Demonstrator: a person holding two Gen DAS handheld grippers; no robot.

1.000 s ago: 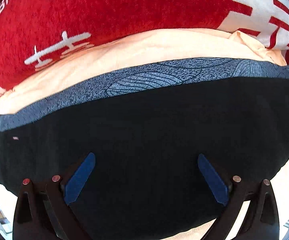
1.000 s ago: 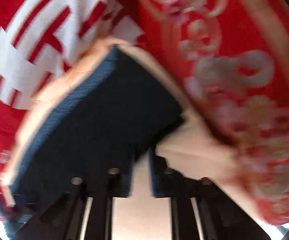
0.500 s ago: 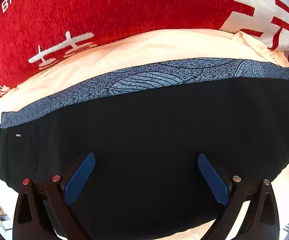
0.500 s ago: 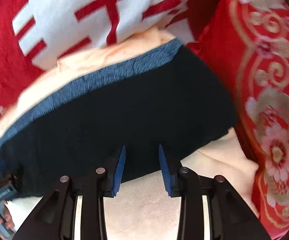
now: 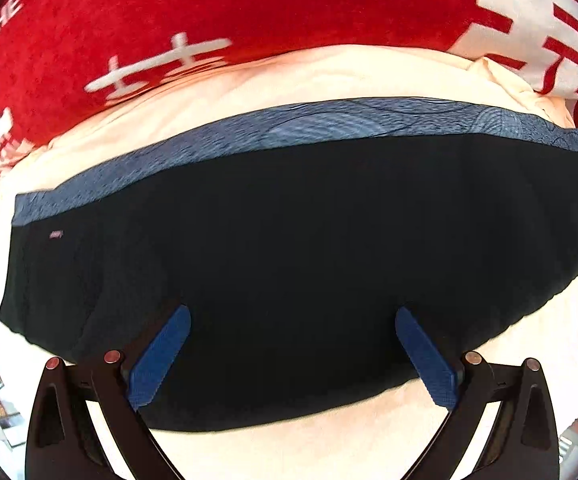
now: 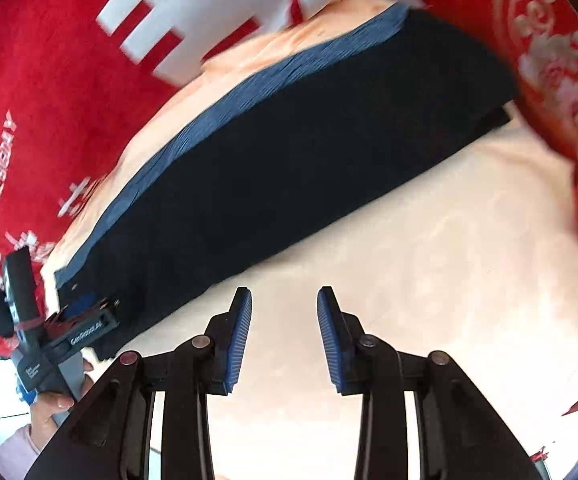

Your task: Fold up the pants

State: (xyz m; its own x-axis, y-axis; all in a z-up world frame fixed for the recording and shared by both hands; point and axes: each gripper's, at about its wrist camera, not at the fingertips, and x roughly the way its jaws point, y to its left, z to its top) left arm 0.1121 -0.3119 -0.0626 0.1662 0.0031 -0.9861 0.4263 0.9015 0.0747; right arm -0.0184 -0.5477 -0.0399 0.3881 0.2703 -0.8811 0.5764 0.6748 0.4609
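Our left claw (image 5: 293, 348) gapes wide above the folded black pants (image 5: 309, 260); our right claw (image 6: 284, 334) hangs narrowly parted, empty, over cream cloth (image 6: 429, 280).

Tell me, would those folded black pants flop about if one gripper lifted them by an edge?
Probably yes. The pants lie flat and layered, like soft cloth, so lifted layers would likely droop and unfold. They look thin, so probably light. The cream cloth beneath might let them slide.
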